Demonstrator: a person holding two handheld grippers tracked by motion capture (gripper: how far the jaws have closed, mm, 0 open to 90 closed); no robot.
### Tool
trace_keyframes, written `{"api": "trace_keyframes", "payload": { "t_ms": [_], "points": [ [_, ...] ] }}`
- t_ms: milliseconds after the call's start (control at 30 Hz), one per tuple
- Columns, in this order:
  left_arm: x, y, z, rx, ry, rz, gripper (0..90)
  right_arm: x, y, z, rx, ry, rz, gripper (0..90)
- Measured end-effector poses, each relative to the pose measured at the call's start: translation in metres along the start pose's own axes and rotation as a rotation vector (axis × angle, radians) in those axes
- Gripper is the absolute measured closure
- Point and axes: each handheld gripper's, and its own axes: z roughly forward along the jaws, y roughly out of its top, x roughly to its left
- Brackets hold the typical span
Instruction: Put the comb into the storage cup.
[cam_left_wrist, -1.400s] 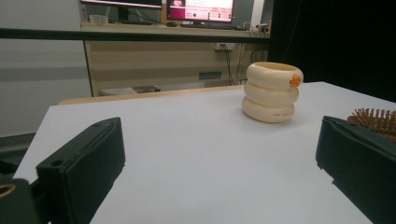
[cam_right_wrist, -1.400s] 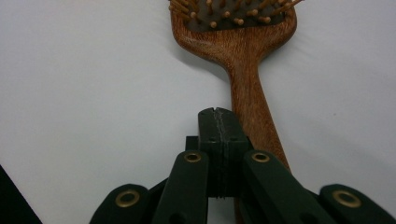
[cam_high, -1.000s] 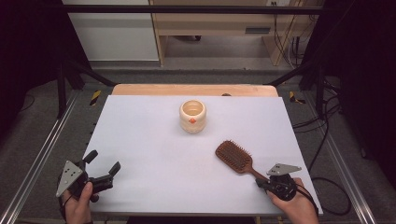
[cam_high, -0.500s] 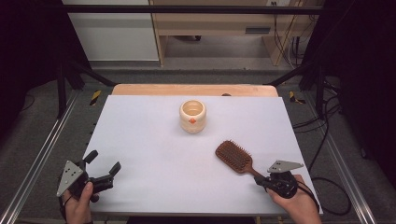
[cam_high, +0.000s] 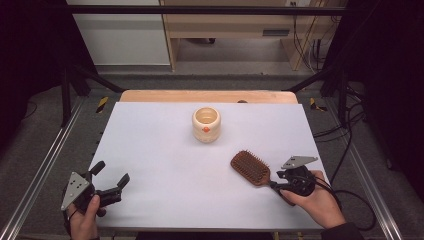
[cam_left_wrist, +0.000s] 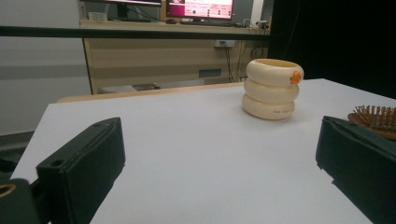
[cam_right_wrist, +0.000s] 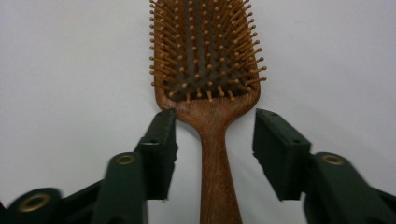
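While the wooden hairbrush (cam_high: 250, 167) lies bristles-up on the white table (cam_high: 160, 150), the right gripper (cam_right_wrist: 214, 135) has its jaws apart on both sides of the handle — not touching it. The left gripper (cam_high: 111, 179) is wide open over bare table, and the cream cup (cam_high: 206, 124) stands further back.
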Motion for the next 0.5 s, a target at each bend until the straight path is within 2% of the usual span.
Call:
{"api": "trace_keyframes", "payload": {
  "t_ms": [67,133,233,400,500],
  "points": [
    [0.0,0.0,0.0,0.001,0.0,-0.001,1.3,-0.002,0.003,0.004,0.03,0.001,0.022,31.1],
    [0.0,0.0,0.0,0.001,0.0,-0.001,1.3,-0.003,0.004,0.008,0.044,-0.007,0.02,19.6],
    [0.0,0.0,0.0,0.002,0.0,-0.001,1.3,-0.003,0.004,0.013,0.052,-0.019,0.004,14.2],
    [0.0,0.0,0.0,0.003,-0.001,-0.002,1.3,-0.003,0.003,0.019,0.057,0.015,-0.013,5.9],
    [0.0,0.0,0.0,0.004,-0.002,-0.001,1.3,-0.004,0.001,0.022,0.056,0.025,-0.022,7.5]
  ]
}}
